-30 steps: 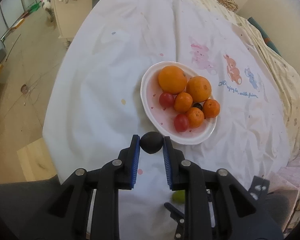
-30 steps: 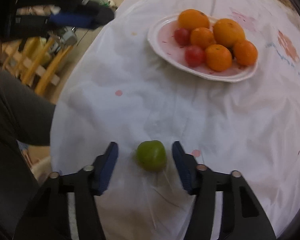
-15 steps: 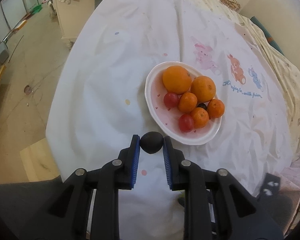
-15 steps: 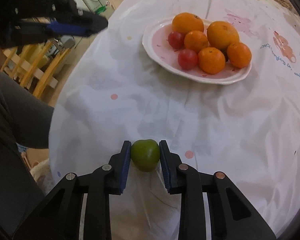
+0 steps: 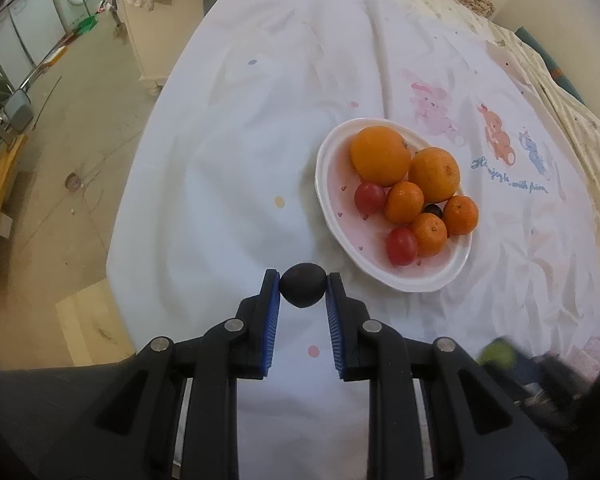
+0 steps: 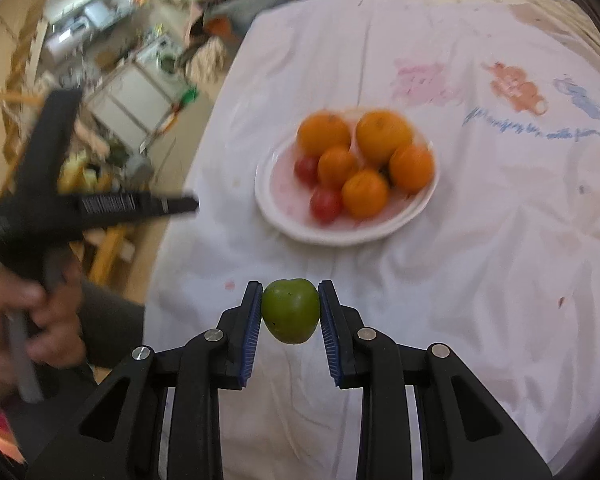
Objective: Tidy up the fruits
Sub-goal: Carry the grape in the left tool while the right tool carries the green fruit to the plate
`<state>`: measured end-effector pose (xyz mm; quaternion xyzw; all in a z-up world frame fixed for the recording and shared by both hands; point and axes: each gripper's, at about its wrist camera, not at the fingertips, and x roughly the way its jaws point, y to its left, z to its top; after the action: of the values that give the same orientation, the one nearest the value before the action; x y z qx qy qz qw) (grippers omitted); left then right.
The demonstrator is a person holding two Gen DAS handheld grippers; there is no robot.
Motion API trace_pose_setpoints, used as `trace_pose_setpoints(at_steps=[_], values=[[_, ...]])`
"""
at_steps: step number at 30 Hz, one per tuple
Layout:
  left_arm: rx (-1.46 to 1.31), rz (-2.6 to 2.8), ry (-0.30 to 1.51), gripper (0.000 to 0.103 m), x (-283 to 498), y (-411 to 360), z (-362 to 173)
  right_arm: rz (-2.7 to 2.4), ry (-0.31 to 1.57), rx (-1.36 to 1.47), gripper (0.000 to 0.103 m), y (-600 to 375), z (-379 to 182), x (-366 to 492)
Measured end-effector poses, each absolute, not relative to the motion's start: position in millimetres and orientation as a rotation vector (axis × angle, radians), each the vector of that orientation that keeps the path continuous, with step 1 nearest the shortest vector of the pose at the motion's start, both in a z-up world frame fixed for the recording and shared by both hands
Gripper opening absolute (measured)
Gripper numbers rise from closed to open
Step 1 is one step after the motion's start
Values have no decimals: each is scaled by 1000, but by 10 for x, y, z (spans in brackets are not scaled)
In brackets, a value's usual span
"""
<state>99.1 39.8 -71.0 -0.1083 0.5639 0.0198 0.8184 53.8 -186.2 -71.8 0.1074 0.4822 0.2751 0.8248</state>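
With both grippers loaded, what matters is where the white oval plate (image 6: 384, 232) of oranges and red tomatoes lies. It sits straight ahead of the right gripper (image 6: 290, 312), whose jaws have just closed on a round green fruit (image 6: 290, 310) now carried above the white cloth. From the left gripper (image 5: 302, 290), clamped on a small dark round fruit (image 5: 302, 290), the plate lies just ahead to the right, nearer.

Green fruit (image 6: 290, 310), dark fruit (image 5: 302, 285), white plate (image 5: 428, 280)
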Motion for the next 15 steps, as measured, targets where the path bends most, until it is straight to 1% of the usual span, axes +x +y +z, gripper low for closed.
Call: trace_pose_setpoints(at_steps=[8,15], values=[[-158,37,1186,19,986,288,-718,550,908,319,30,-2207,-287,759],[-104,14,1183,19,1180,182,-667,531,881,309,30,-2353,-156,1066]])
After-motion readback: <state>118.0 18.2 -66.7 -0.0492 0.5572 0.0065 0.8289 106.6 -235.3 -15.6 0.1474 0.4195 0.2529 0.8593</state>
